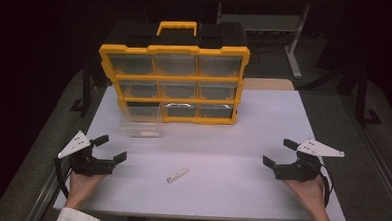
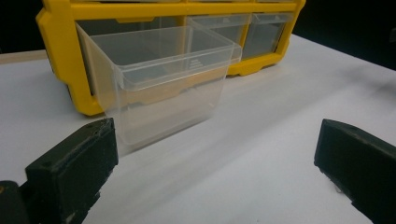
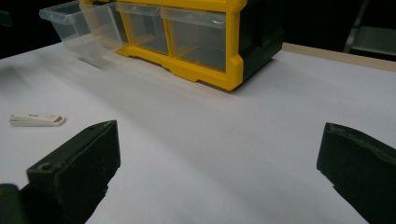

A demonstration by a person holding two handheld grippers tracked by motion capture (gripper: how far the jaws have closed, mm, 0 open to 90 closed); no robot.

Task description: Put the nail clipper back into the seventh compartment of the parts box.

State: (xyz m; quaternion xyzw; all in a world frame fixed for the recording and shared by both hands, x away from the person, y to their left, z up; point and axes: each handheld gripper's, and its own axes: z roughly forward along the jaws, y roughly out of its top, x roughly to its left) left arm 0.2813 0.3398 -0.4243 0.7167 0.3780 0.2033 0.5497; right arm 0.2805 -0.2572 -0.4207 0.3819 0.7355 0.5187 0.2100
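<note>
A yellow organiser case (image 1: pixel 174 82) with clear drawers stands upright at the back of the white table (image 1: pixel 232 142). Its bottom-left clear drawer (image 1: pixel 142 124) is pulled out and sits on the table in front of its slot, seen close in the left gripper view (image 2: pixel 159 79) and far left in the right gripper view (image 3: pixel 70 23). A small white flat piece (image 1: pixel 177 175) lies near the table's front middle, also at the left of the right gripper view (image 3: pixel 37 120). My left gripper (image 1: pixel 113 148) rests at the front left, open and empty. My right gripper (image 1: pixel 278 151) sits at the front right, open and empty.
The case (image 3: pixel 196 37) has a black back and a yellow handle (image 1: pixel 176 27) on top. Dark floor and table legs (image 1: pixel 294 49) lie beyond the far edge. A broad bare stretch of tabletop runs between the two grippers.
</note>
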